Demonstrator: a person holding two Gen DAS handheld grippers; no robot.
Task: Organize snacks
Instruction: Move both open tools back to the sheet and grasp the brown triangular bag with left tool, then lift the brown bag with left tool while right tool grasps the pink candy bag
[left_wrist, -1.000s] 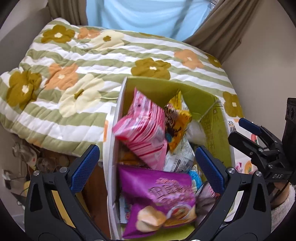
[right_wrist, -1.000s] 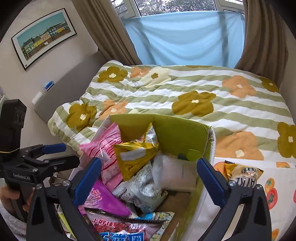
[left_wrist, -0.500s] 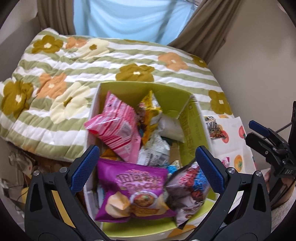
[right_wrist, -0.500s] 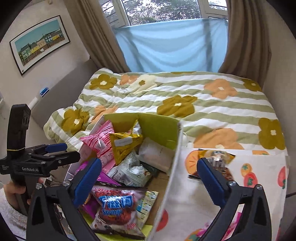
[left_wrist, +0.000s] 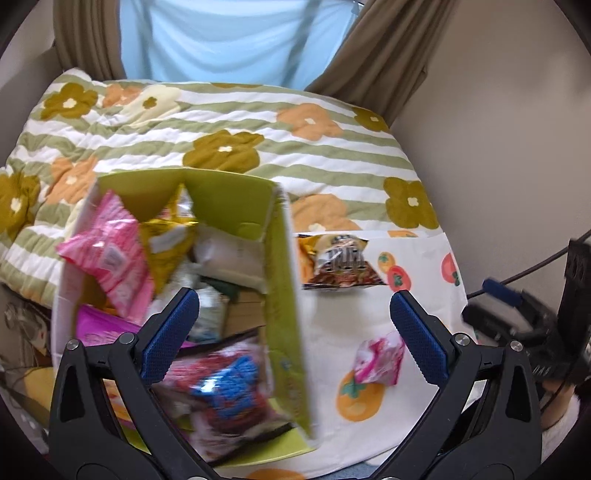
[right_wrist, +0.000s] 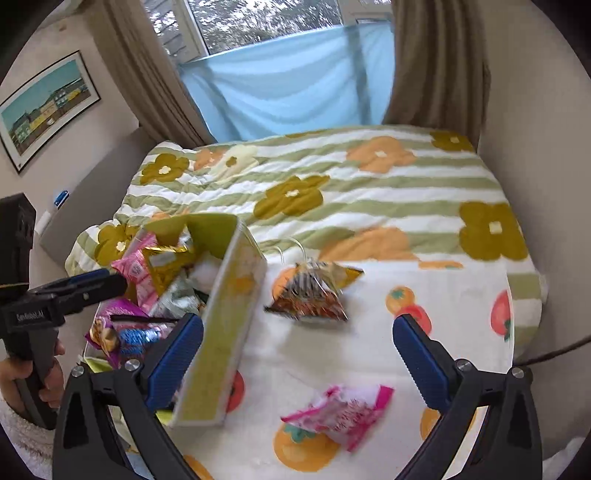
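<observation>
A green box (left_wrist: 284, 295) (right_wrist: 225, 328) holds several snack bags: a pink one (left_wrist: 110, 254), a gold one (left_wrist: 166, 236), a red and blue one (left_wrist: 229, 387). On the fruit-print cloth (right_wrist: 369, 347) to its right lie a gold and brown bag (left_wrist: 340, 264) (right_wrist: 314, 291) and a small pink bag (left_wrist: 378, 362) (right_wrist: 340, 410). My left gripper (left_wrist: 295, 328) is open and empty above the box's right wall. My right gripper (right_wrist: 297, 354) is open and empty above the cloth, between the two loose bags.
The box and cloth rest at the near end of a bed with a striped flower quilt (right_wrist: 351, 192). A wall (left_wrist: 498, 129) runs along the right. Curtains and a blue sheet (right_wrist: 288, 85) hang behind the bed. A framed picture (right_wrist: 44, 107) is on the left wall.
Both grippers have swung right, away from over the box. The cloth with the two loose bags has come into view. Both stay open and empty.
</observation>
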